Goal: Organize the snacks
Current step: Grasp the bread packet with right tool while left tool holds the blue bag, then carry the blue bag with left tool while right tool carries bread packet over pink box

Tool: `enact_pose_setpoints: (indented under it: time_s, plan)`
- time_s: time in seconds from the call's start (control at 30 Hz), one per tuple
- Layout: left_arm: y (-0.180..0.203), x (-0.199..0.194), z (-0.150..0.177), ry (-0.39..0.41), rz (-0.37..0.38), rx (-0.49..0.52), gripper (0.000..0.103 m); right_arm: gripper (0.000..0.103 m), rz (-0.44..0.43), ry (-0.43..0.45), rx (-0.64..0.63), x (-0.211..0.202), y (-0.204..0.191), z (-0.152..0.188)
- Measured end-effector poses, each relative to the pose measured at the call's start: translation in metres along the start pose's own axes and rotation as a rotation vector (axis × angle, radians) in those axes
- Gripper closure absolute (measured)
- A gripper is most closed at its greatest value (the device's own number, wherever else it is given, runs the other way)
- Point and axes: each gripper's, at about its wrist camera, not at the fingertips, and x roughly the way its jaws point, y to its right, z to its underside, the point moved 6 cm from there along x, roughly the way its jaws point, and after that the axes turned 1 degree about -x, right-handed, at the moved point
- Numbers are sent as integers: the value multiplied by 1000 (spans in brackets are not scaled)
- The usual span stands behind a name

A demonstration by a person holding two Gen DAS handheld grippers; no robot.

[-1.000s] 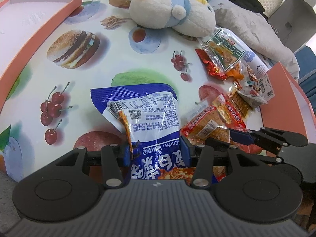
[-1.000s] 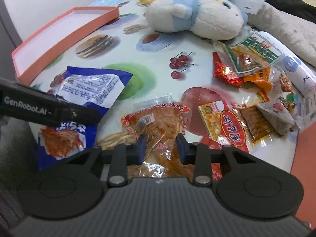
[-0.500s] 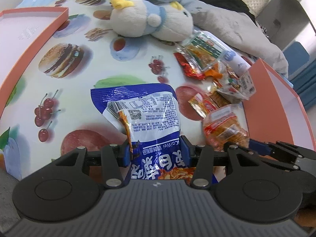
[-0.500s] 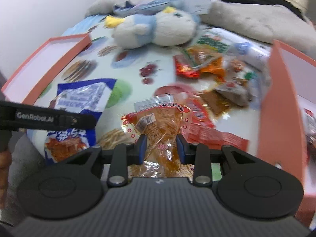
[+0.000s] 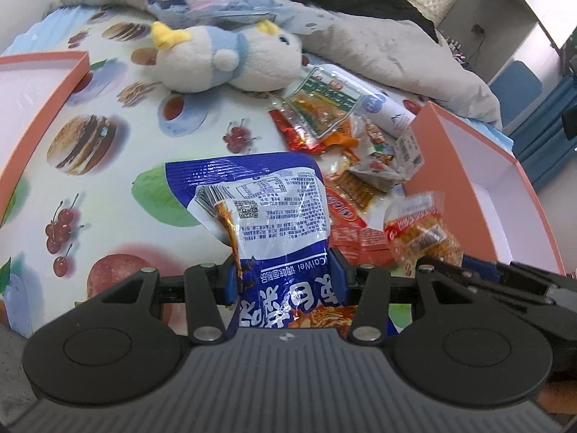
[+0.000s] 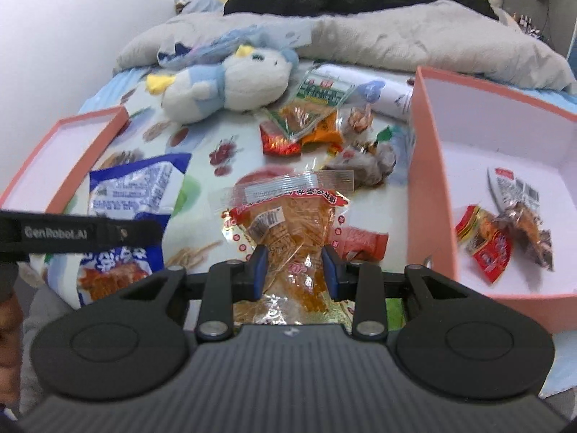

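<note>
My left gripper (image 5: 283, 276) is shut on a blue and white snack bag (image 5: 267, 209) and holds it above the printed cloth. My right gripper (image 6: 294, 270) is shut on a clear bag of orange strips (image 6: 288, 223), lifted off the surface; this bag also shows in the left wrist view (image 5: 420, 232). The blue bag shows at the left of the right wrist view (image 6: 133, 195). A pile of small snack packets (image 6: 317, 122) lies between the two pink boxes. The right pink box (image 6: 429, 151) holds a few packets (image 6: 505, 234).
A shallow pink box lid (image 5: 50, 104) lies at the left. A white and blue plush toy (image 5: 223, 57) lies at the back, with a grey blanket (image 6: 396, 36) behind it. A white tube (image 5: 386, 108) lies by the snack pile.
Both grippers have risen and pulled back with their bags. The right gripper has carried the orange strip bag to the right, beside the right pink box, whose inside now shows.
</note>
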Motion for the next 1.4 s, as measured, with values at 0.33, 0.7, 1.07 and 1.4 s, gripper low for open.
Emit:
enact_pose_setpoints:
  time_s: [0.33,0.7,1.07,1.4]
  plan:
    - [37,-32,-27,71,45,59,49,67,23,86,45,-44,17,-32]
    - [96,-50,-60,126,118,135,49,67,65,211,82,-87,48,-70]
    - [179,-58,-98,179,203,237,49,67,143,326,109,-129,100,-101]
    - [253,-29,-106,145,255,318,49,67,214,335,158,-130,155,-97]
